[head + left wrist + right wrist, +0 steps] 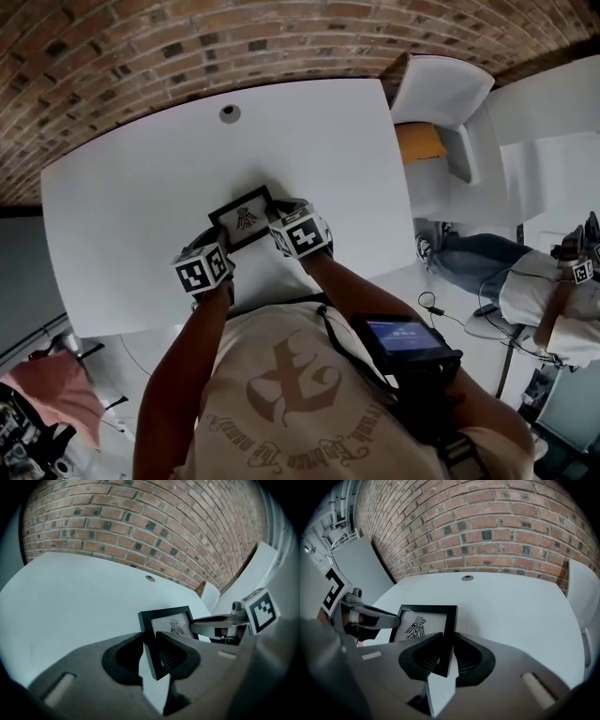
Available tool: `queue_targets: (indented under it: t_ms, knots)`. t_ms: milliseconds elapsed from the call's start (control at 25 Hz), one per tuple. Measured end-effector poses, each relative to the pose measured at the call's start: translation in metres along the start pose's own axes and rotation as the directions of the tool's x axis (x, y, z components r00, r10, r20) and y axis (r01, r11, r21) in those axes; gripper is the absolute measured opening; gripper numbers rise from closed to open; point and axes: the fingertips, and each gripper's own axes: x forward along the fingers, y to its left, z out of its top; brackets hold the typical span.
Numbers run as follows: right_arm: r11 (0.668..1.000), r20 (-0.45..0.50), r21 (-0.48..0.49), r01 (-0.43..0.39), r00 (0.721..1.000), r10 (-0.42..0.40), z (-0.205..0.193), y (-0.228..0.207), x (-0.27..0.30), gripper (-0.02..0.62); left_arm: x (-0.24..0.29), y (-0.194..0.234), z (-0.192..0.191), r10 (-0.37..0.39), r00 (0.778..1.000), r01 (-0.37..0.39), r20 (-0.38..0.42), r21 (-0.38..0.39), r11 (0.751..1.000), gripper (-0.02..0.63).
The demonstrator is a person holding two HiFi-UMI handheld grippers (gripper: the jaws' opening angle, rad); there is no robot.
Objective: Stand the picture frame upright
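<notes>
A small black picture frame [243, 220] with a black bird drawing is near the middle of the white table [141, 197], its face turned up toward me. My left gripper [221, 243] is shut on the frame's left side bar [149, 641]. My right gripper [277, 221] is shut on the right side bar [447, 634]. In the left gripper view the frame [169, 622] rises past the left gripper [149, 648], with the right gripper [202, 623] at its far edge. In the right gripper view the frame [423, 621] stands past the right gripper [446, 652], and the left gripper [386, 619] meets its other side.
A round cable hole [230, 113] sits at the table's far edge, before a brick wall [487, 522]. A white chair [441, 94] with a yellow item [419, 142] stands to the right. A seated person [525, 281] is farther right. A screen device [403, 337] hangs on my chest.
</notes>
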Motion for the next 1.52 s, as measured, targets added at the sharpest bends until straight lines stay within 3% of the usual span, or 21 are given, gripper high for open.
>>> queue_targets:
  t_ms: [480, 880, 1520]
  knots:
    - [0.999, 0.168, 0.008, 0.04, 0.985, -0.04, 0.052, -0.043, -0.02, 0.084, 0.02, -0.033, 0.068, -0.048, 0.994, 0.029, 0.096, 0.196, 0.98, 0.094]
    - [0.998, 0.242, 0.025, 0.055, 0.968, -0.06, 0.089, -0.081, -0.022, 0.086, 0.042, -0.053, 0.121, -0.095, 0.984, 0.048, 0.153, 0.282, 0.958, 0.094]
    - [0.998, 0.344, 0.016, 0.058, 0.937, -0.06, 0.166, -0.121, 0.004, 0.086, 0.082, -0.047, 0.203, -0.145, 0.973, 0.069, 0.182, 0.369, 0.927, 0.095]
